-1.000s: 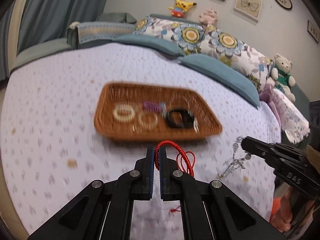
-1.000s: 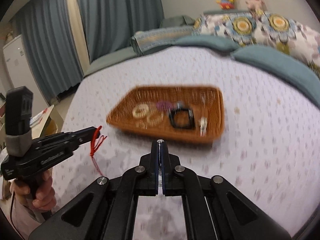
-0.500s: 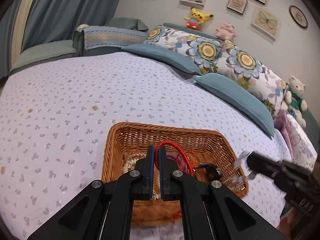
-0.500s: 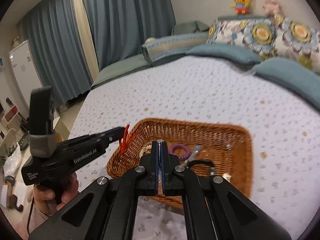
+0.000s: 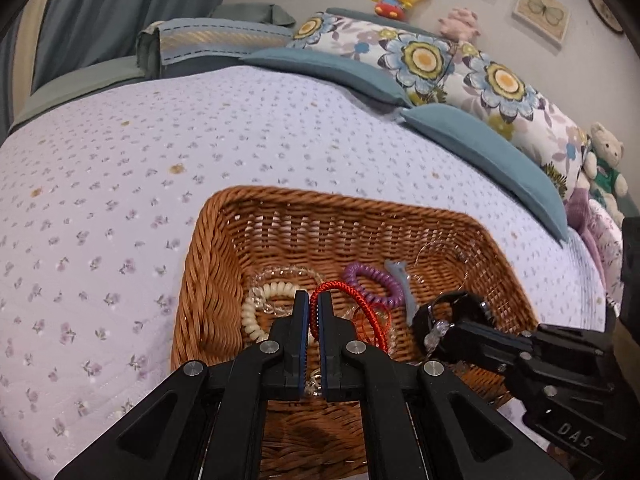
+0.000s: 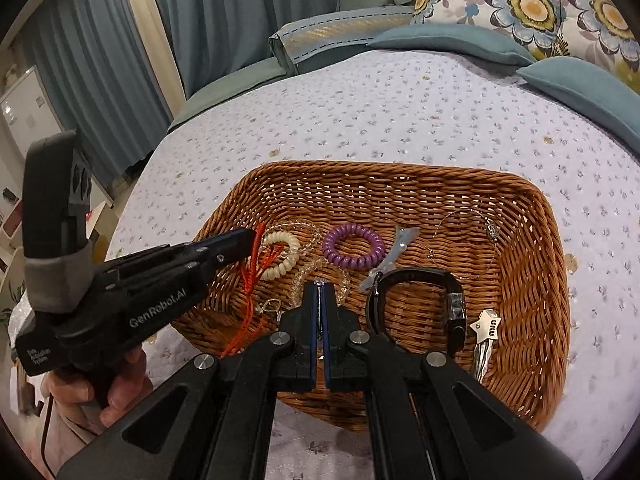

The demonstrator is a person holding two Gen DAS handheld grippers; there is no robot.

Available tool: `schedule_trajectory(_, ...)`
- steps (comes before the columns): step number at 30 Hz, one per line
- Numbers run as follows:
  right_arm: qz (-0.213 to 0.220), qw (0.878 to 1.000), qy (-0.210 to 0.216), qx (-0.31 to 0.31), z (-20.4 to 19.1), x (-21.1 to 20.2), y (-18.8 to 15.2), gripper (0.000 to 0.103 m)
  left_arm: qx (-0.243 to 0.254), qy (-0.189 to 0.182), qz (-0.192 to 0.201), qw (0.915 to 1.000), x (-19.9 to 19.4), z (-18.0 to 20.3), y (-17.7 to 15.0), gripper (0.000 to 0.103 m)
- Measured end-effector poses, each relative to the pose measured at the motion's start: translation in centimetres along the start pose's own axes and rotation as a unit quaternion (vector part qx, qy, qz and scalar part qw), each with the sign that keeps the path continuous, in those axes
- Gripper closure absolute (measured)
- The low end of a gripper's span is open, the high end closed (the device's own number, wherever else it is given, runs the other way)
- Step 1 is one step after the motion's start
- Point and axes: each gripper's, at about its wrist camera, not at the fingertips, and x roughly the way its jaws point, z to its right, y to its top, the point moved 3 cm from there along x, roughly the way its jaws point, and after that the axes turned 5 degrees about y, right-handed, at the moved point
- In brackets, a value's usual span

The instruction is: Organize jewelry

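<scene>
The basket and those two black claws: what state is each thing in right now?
Left gripper: shut on the red cord bracelet, held over the basket.
Right gripper: shut on a thin chain, barely visible.
Wicker basket: upright on the bed, holding jewelry.
Purple coil band: lying flat.
Black watch: strap looped, standing on edge.

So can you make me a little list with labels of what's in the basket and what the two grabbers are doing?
basket: brown wicker basket on the flowery bedspread
inside: cream coil band, purple coil band, black watch, star key, blue-grey clip, thin wire bangle
left gripper: shut on the red cord bracelet, over the basket
right gripper: shut on something thin and silvery, over the basket
</scene>
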Motion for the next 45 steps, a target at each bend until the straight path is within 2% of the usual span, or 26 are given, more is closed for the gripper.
schedule_trajectory(2, 0.001, 1.000, 0.000, 0.007, 0.3, 0.0, 0.0, 0.099, 0.001, 0.004, -0.004, 1.0000, 0.2, 0.0, -0.2, 0.098)
schedule_trajectory(3, 0.001, 1.000, 0.004, 0.012, 0.6, 0.0, 0.0, 0.099, -0.003, 0.004, -0.009, 0.9999, 0.3, -0.1, -0.3, 0.092)
schedule_trajectory(5, 0.003, 1.000, 0.002, 0.016, 0.8, -0.4, 0.1, 0.098, -0.009, -0.001, -0.011, 0.9999, 0.2, -0.3, -0.3, 0.069)
schedule_trajectory(6, 0.004, 1.000, 0.002, 0.017, 0.8, -0.6, 0.2, 0.096, -0.012, -0.002, -0.004, 0.9999, -0.1, -0.4, -0.2, 0.051)
schedule_trajectory(7, 0.007, 1.000, 0.002, 0.019, 0.8, -1.0, 0.2, 0.092, -0.013, -0.001, 0.006, 0.9999, -0.6, -0.4, -0.1, 0.047)
schedule_trajectory(11, 0.028, 0.999, -0.008, 0.014, 0.3, -3.3, 0.4, 0.067, -0.009, -0.013, 0.032, 0.9994, -3.2, 0.0, 0.3, 0.047)
schedule_trajectory(16, 0.057, 0.998, -0.033, -0.016, -1.7, -7.7, -0.6, 0.064, -0.016, -0.034, 0.065, 0.9972, -7.9, 0.9, -0.1, 0.047)
schedule_trajectory(20, 0.094, 0.993, -0.059, -0.029, -3.0, -11.8, -2.1, 0.042, -0.005, -0.029, 0.100, 0.9945, -12.7, 2.4, -0.9, 0.047)
schedule_trajectory(23, 0.123, 0.988, -0.081, -0.041, -3.9, -14.5, -3.2, 0.037, 0.005, -0.021, 0.122, 0.9923, -16.1, 3.7, -2.0, 0.046)
schedule_trajectory(25, 0.138, 0.985, -0.092, -0.047, -4.5, -16.2, -4.4, 0.033, 0.002, -0.017, 0.134, 0.9909, -18.1, 4.1, -3.0, 0.034)
schedule_trajectory(27, 0.143, 0.984, -0.096, -0.050, -4.8, -17.5, -5.5, 0.033, -0.007, -0.009, 0.148, 0.9889, -20.2, 4.5, -4.6, 0.030)
schedule_trajectory(30, 0.144, 0.983, -0.104, -0.051, -5.1, -18.5, -7.3, 0.030, -0.004, 0.008, 0.151, 0.9885, -22.0, 5.3, -6.8, 0.029)
schedule_trajectory(32, 0.148, 0.981, -0.111, -0.050, -5.2, -18.9, -8.6, 0.027, 0.006, 0.033, 0.148, 0.9885, -22.5, 5.8, -8.4, 0.029)
schedule_trajectory(36, 0.157, 0.981, -0.110, -0.038, -4.8, -19.1, -9.6, 0.027, 0.026, 0.097, 0.161, 0.9817, -22.5, 6.3, -10.6, 0.027)
schedule_trajectory(40, 0.171, 0.976, -0.130, -0.043, -4.4, -18.7, -9.7, 0.027, 0.022, 0.115, 0.176, 0.9775, -21.0, 6.2, -10.9, 0.027)
schedule_trajectory(45, 0.163, 0.975, -0.145, -0.045, -3.7, -17.5, -9.9, 0.027, 0.025, 0.106, 0.156, 0.9817, -18.1, 6.1, -11.9, 0.027)
